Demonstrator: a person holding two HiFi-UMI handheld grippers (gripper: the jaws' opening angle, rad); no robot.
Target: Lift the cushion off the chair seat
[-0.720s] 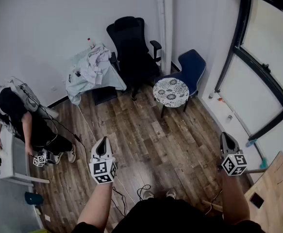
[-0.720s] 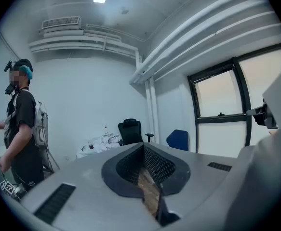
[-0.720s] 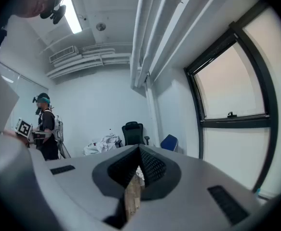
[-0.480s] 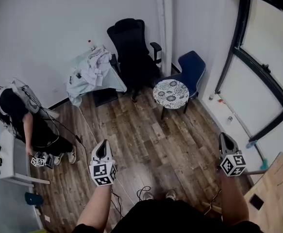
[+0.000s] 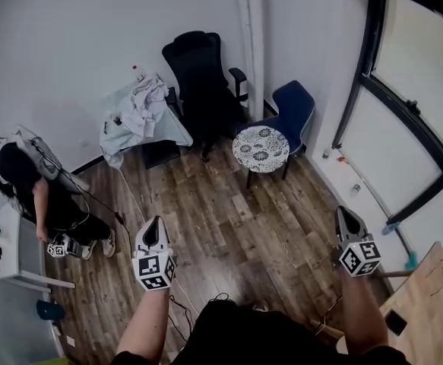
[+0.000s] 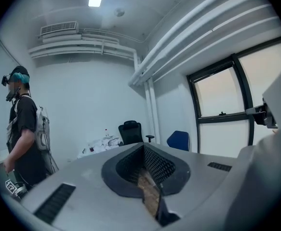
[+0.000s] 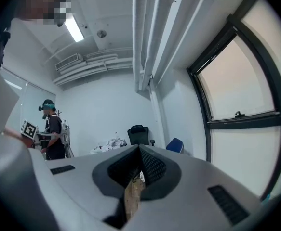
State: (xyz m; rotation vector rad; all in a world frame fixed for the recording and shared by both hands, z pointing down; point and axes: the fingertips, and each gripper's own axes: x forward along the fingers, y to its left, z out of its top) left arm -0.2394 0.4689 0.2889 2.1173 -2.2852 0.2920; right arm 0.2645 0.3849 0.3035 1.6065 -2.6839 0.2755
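Observation:
A round white cushion [image 5: 262,148] with a dark floral pattern lies on the seat of a blue chair [image 5: 293,109] near the far wall. Both my grippers hang far short of it, over the wooden floor. The left gripper [image 5: 153,224] is shut and holds nothing. On the other side, the right gripper [image 5: 345,214] is also shut and empty. In the left gripper view the jaws [image 6: 144,147] meet, with the blue chair [image 6: 179,139] small behind them. From the right gripper [image 7: 139,149] the blue chair [image 7: 175,145] shows too. In both gripper views the cushion is hidden.
A black office chair [image 5: 202,82] stands left of the blue chair, next to a table [image 5: 149,131] covered with cloth and crumpled fabric. A person [image 5: 23,181] stands at the left by a white desk [image 5: 16,253]. Cables [image 5: 194,310] lie on the floor. A window [image 5: 403,112] fills the right wall.
The head view has shifted a little, so the chairs and cushion sit slightly further left and up. Both grippers stay shut and keep about the same distance from the cushion.

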